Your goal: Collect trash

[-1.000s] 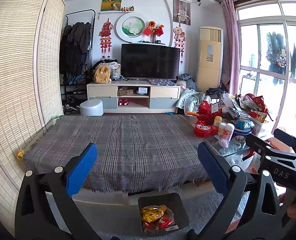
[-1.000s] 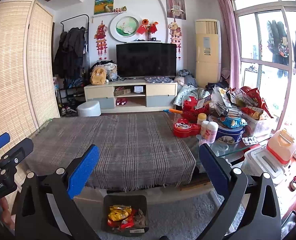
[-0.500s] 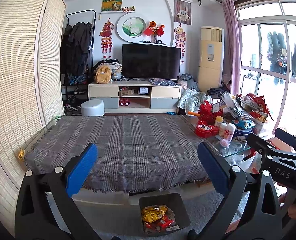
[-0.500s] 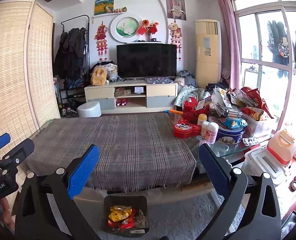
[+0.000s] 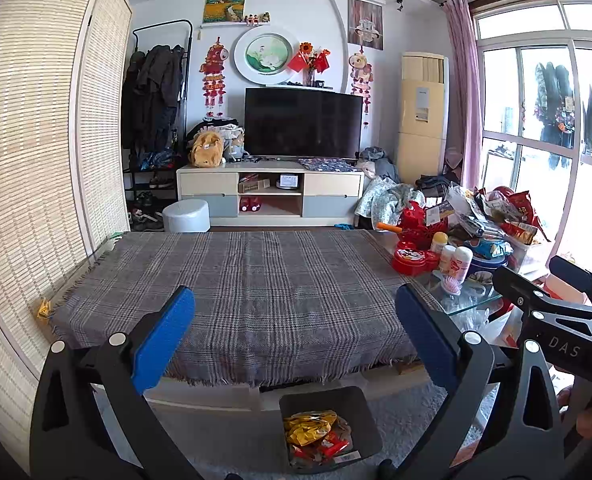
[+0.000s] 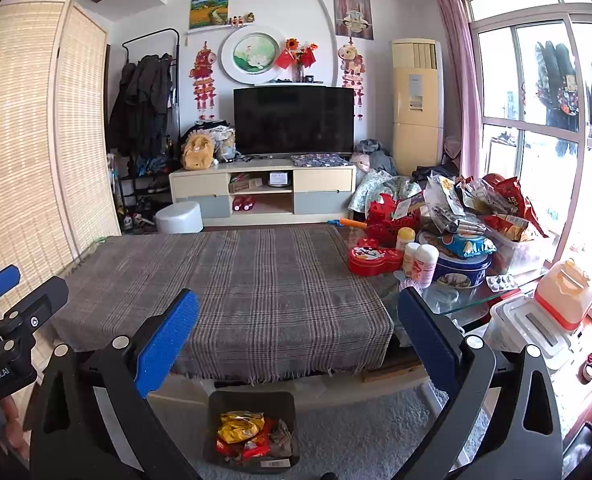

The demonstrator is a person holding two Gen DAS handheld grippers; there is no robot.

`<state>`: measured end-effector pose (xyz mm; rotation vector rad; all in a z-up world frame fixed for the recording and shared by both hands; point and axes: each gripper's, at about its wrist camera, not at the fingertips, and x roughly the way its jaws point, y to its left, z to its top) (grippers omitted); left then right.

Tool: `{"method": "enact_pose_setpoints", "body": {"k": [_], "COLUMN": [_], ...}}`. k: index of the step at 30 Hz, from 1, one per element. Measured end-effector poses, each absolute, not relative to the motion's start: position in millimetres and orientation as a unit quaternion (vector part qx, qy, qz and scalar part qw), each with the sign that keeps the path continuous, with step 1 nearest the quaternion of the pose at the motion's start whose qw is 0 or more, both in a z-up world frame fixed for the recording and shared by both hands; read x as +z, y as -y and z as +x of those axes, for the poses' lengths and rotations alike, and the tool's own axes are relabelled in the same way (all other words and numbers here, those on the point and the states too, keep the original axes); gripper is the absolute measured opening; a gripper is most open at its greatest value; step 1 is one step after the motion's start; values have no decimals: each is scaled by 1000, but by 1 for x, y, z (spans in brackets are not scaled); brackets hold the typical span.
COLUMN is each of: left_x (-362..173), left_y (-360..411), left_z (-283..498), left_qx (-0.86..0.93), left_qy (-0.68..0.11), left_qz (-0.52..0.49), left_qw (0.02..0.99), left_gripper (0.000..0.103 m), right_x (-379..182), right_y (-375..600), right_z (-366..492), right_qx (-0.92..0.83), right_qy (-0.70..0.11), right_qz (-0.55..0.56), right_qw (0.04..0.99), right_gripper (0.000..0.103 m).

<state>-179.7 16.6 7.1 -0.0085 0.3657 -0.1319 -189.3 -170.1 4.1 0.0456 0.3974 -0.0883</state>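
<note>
- The left gripper (image 5: 294, 336) is wide open and holds nothing; it hangs over the near edge of the table.
- The plaid cloth (image 5: 240, 284) shows no trash on it, so this part looks done.
- The trash bin (image 6: 252, 432) stands on the carpet just below the table edge, with wrappers (image 6: 242, 426) already inside.
- The right gripper (image 6: 296, 334) is also fully open and empty.
- The pile of snack bags (image 6: 484, 208) at the right end of the table may be what is left — I cannot tell.
</note>
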Motion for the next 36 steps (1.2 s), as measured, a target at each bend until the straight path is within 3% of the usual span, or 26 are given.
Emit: {"method": "enact_pose_setpoints", "body": {"k": [36], "left_x": [2], "left_y": [-24], "left_z": [-180], "left_qx": [-63], "left_qy": [-185], "left_qz": [-5], "left_qw": [981], "left_gripper": [95], "right_x": [-2], "right_y": [170], "right_z": [-185], "right_qx": [-44], "right_qy": [-204], "right_qz": [26], "right_qw": [978], "right_gripper": [100]}}
